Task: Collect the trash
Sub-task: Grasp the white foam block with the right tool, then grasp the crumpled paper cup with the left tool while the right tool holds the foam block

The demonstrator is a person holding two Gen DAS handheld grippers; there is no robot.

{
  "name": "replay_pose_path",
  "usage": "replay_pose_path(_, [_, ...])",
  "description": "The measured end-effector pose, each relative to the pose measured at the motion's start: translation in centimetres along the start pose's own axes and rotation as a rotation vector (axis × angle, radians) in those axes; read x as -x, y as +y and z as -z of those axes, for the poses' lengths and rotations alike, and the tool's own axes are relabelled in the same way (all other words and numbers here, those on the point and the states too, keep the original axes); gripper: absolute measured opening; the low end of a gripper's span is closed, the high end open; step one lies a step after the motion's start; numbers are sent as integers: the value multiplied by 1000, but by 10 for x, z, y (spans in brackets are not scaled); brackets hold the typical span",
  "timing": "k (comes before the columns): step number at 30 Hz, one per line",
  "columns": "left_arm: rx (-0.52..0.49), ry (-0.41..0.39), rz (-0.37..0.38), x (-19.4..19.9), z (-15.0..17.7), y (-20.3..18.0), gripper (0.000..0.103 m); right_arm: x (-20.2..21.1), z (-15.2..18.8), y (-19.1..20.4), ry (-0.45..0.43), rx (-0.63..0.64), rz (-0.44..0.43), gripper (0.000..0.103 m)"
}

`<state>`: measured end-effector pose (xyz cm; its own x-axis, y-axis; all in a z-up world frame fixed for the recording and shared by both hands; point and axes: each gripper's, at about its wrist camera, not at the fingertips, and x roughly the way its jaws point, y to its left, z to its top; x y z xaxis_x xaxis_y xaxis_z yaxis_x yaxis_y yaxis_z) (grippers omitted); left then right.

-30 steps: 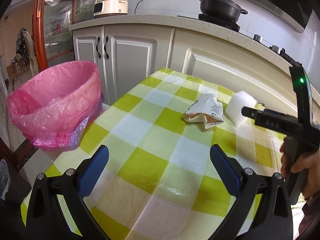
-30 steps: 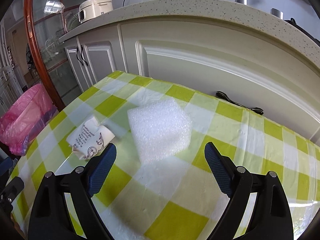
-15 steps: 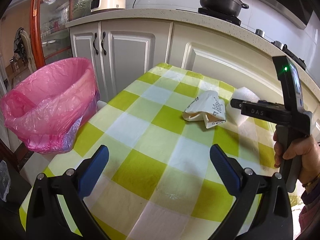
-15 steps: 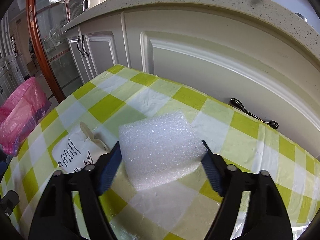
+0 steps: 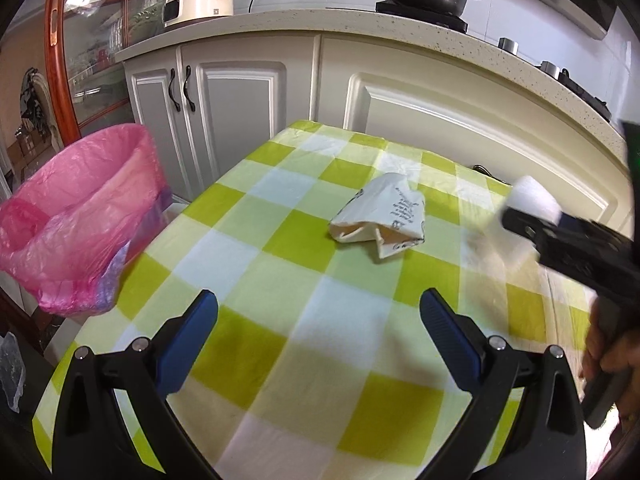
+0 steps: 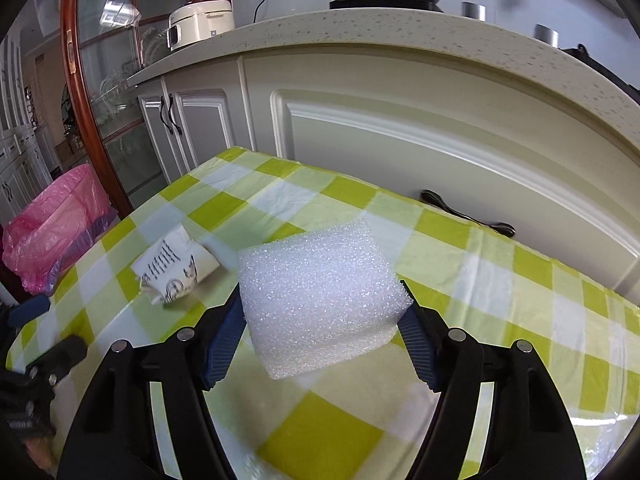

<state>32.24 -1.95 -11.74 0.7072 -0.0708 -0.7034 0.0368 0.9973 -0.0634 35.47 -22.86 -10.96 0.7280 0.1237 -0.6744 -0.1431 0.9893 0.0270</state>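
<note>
Now the right claw (image 6: 322, 330) grips a white foam block (image 6: 320, 300) between its blue pads (image 6: 224, 340), the block pinched on both sides and raised off the checked bench (image 6: 500, 276). Ahead and to the left of that claw, a crumpled printed paper wrapper (image 6: 176, 272) lies on the cloth. The left claw (image 5: 318, 336) hangs open above the bench with nothing between its fingers; the wrapper (image 5: 384, 216) sits ahead of it. Further to its left, off the bench edge, stands a pink-lined trash bin (image 5: 80, 216).
</note>
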Motion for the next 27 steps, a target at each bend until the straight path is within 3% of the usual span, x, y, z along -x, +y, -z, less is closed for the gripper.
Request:
replay_pose_path(10, [17,5,-22,-30,-21,-22,97,21,19,-41,-17,-85,20,68])
replay_pose_path(23, [2,15,-42,-72,-53,-56,93,20,19,-53,-27,-122,-4,68])
replay_pose_path(27, [-2,46,-60,-84,-54,-62,81,20,20,-54,-24,-121,-9,68])
